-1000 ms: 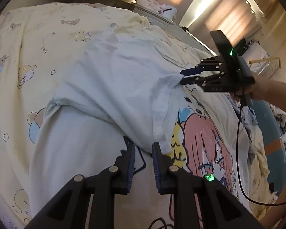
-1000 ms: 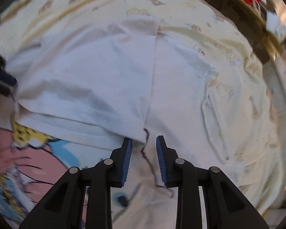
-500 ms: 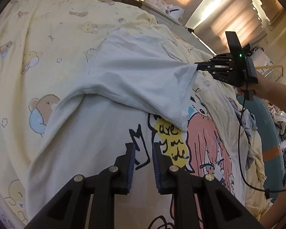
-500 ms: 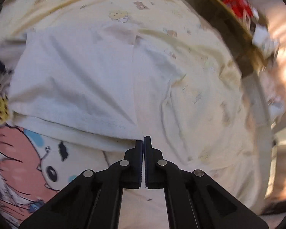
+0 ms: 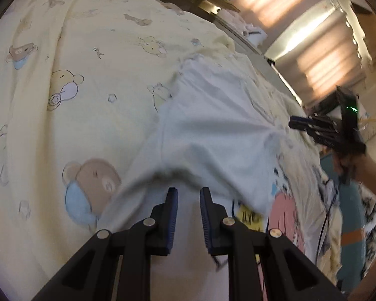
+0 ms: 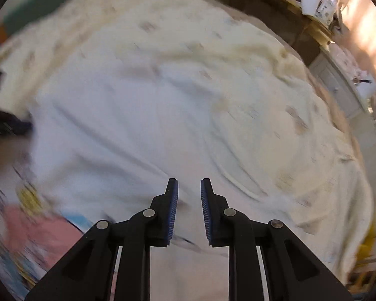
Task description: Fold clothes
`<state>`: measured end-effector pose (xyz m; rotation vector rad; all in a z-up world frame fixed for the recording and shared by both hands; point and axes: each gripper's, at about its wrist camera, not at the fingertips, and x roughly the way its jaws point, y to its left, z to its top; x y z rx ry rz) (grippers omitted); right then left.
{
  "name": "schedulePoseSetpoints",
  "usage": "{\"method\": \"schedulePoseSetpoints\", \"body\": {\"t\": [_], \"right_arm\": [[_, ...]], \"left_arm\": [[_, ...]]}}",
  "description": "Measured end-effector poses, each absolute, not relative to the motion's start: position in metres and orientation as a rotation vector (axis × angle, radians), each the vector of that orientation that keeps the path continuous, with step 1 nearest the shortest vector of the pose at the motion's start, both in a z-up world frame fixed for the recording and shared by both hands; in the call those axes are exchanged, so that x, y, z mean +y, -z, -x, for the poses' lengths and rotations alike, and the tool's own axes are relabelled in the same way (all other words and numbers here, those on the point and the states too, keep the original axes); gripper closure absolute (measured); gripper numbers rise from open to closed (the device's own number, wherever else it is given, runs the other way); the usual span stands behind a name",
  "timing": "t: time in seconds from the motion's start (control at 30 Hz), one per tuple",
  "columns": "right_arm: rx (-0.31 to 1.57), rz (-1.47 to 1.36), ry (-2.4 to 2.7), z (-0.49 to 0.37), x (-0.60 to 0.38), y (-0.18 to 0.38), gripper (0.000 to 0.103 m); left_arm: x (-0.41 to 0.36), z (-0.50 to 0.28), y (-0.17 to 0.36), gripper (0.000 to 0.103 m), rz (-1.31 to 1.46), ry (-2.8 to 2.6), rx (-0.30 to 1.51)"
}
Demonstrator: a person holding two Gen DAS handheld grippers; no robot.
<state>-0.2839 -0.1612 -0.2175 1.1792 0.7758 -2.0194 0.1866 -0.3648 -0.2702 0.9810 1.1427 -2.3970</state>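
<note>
The white T-shirt (image 5: 213, 135) is lying on the yellow bear-print bedsheet (image 5: 87, 62), its upper part folded down over the cartoon print. The left gripper (image 5: 188, 193) is pointing steeply down at the fold, jaws apart, gripping nothing. The right gripper (image 6: 189, 183) is hovering above the shirt, jaws opening, nothing between them.

- Pale yellow bedsheet (image 5: 107, 57) with bear prints, spread ahead of the tool.
- Wooden shelf (image 6: 300, 7) with clutter, far beyond the tool, upper right.
- Sunlit curtains (image 5: 331, 57), far right.
</note>
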Motion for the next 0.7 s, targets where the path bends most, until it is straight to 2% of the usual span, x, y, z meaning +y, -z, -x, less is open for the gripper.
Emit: {"method": "schedulePoseSetpoints", "body": {"t": [0.17, 0.23, 0.37, 0.47, 0.57, 0.6, 0.7], "right_arm": [[0.764, -1.131, 1.918, 0.251, -0.222, 0.228, 0.082], [0.786, -1.166, 1.897, 0.255, -0.236, 0.247, 0.082], [0.872, -1.298, 1.801, 0.260, -0.231, 0.285, 0.082], [0.801, -1.399, 1.753, 0.272, -0.206, 0.290, 0.082], [0.758, -1.440, 1.723, 0.276, -0.189, 0.278, 0.082], [0.751, -1.407, 1.734, 0.271, -0.190, 0.267, 0.079], [0.686, -1.314, 1.739, 0.251, -0.201, 0.238, 0.079]], "left_arm": [[-0.393, -0.194, 0.267, 0.084, -0.800, 2.361, 1.202], [-0.400, -0.202, 0.271, 0.084, -0.733, 2.308, 1.290], [-0.392, -0.211, 0.274, 0.084, -0.747, 2.299, 1.247], [-0.393, -0.226, 0.284, 0.084, -0.792, 2.280, 1.261], [-0.393, -0.240, 0.285, 0.084, -0.812, 2.279, 1.251], [-0.391, -0.242, 0.283, 0.084, -0.813, 2.283, 1.246], [-0.387, -0.244, 0.278, 0.083, -0.794, 2.293, 1.256]]}}
